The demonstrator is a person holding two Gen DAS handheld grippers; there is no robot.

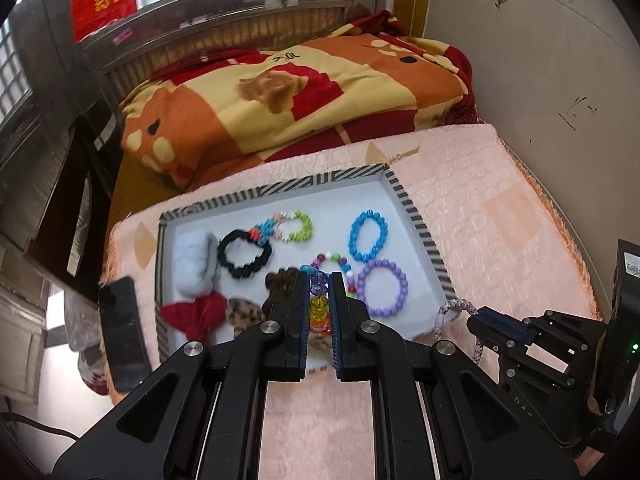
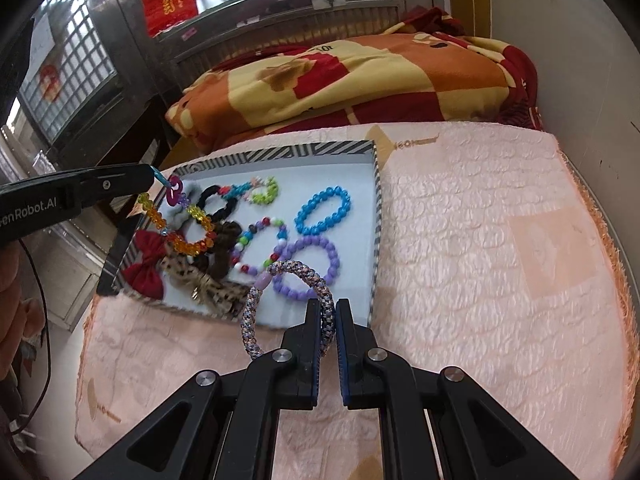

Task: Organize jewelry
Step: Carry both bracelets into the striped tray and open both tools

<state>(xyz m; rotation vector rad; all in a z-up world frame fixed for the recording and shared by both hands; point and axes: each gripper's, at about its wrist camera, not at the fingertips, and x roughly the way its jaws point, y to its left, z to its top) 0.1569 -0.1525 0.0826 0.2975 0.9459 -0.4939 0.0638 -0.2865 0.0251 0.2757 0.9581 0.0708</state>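
Observation:
A striped-rim tray (image 1: 416, 216) (image 2: 376, 208) lies on a pink mat. It holds blue (image 1: 368, 236) (image 2: 322, 210), purple (image 1: 382, 288) (image 2: 320, 258) and black (image 1: 244, 254) bead bracelets, a mixed-colour one (image 2: 260, 240), bows and scrunchies. My left gripper (image 1: 320, 280) (image 2: 154, 174) is shut on an orange, yellow and purple bead bracelet (image 1: 319, 308) (image 2: 188, 240), which hangs above the tray's left side. My right gripper (image 2: 328, 306) (image 1: 474, 318) is shut on a braided lilac band (image 2: 288, 276) (image 1: 452, 308) over the tray's near right corner.
The pink mat (image 2: 480, 240) stretches to the right of the tray. A black phone (image 1: 124, 332) lies at the mat's left edge. A folded orange and red blanket (image 1: 288, 104) sits behind the tray, and a white wall (image 1: 560, 80) stands to the right.

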